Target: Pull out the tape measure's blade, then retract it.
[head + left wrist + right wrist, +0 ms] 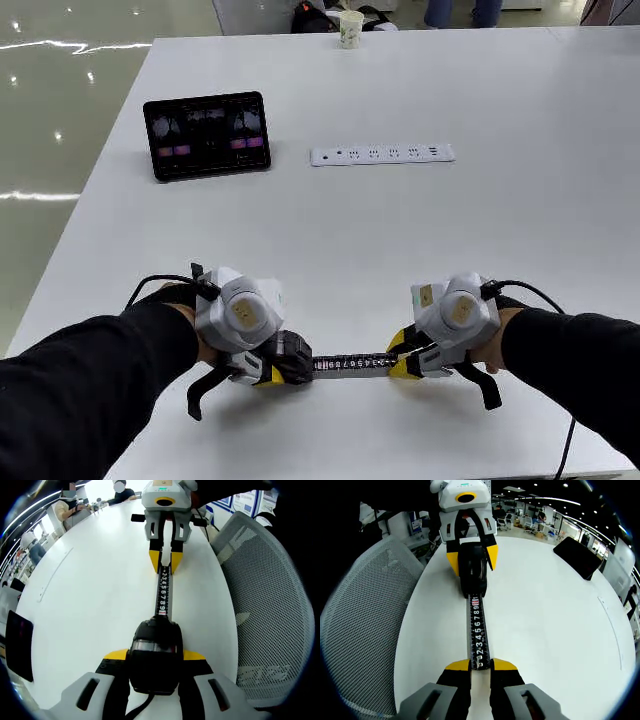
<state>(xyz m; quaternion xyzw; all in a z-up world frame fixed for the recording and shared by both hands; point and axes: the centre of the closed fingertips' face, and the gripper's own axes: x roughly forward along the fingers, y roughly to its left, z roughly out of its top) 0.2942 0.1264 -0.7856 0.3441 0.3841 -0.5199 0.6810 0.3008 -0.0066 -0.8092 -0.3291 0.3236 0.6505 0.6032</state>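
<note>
Left gripper (156, 654) jaws clamped on black tape measure case (155, 672), near edge of white table (400, 230). Right gripper (480, 666) pinches blade (477, 625) tip, short numbered stretch out between them. Beyond: dark tablet (207, 134), power strip (382, 154), paper cup (351, 28). Grey mesh chair (270, 605) beside table, glossy floor (60, 100).

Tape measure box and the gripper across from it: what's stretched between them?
The pulled-out blade, printed with numbers, runs from the tape measure box in the left gripper to the right gripper pinching its end. The right gripper view shows it.
</note>
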